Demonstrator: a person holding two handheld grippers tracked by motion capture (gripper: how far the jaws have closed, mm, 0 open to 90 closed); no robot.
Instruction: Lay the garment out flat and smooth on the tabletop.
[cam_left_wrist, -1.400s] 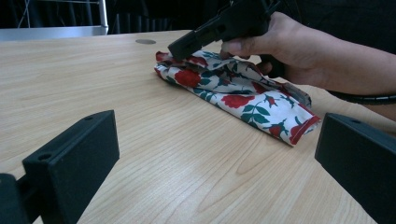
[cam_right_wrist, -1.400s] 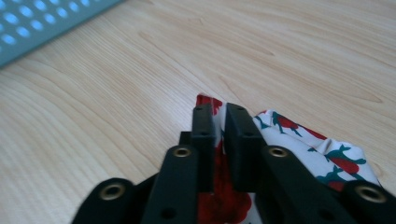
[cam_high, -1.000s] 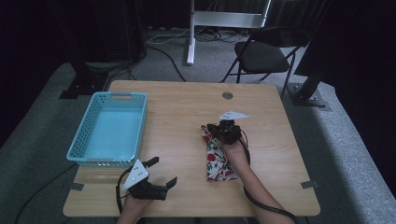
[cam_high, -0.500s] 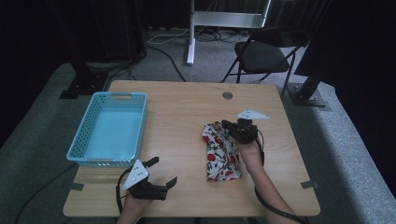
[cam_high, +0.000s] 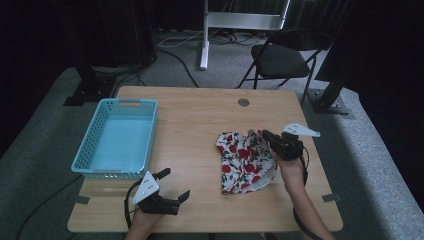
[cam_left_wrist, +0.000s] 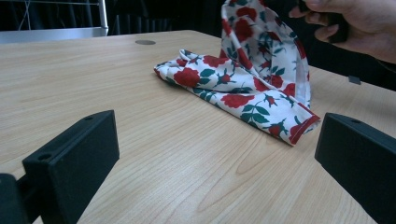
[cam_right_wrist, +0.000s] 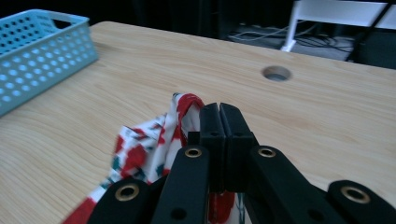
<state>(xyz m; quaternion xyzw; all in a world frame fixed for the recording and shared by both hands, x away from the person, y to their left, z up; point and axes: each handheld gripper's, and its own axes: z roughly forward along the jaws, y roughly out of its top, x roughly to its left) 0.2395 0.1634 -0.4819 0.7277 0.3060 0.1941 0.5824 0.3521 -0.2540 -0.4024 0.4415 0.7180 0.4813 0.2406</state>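
Cloth: rose-print cloth (cam_high: 243, 161) on right side of table (cam_high: 200, 125), far edge lifted.
Right gripper (cam_high: 268, 136): jaws clamped on that edge.
Left gripper (cam_high: 175, 185): jaws apart, near left, idle.
Risk: thin pinch may slip; loose folds could drag.
Basket (cam_high: 118, 140): far left, well apart.

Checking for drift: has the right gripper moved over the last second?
Yes. The right gripper, shut on the floral cloth, moved toward the table's right edge.

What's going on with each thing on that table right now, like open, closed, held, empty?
Floral cloth: crumpled, one edge lifted off the table, the rest lying on it.
Right gripper: shut on the cloth's edge.
Left gripper: open, holding nothing, near the table's front edge.
Blue basket: upright, empty.
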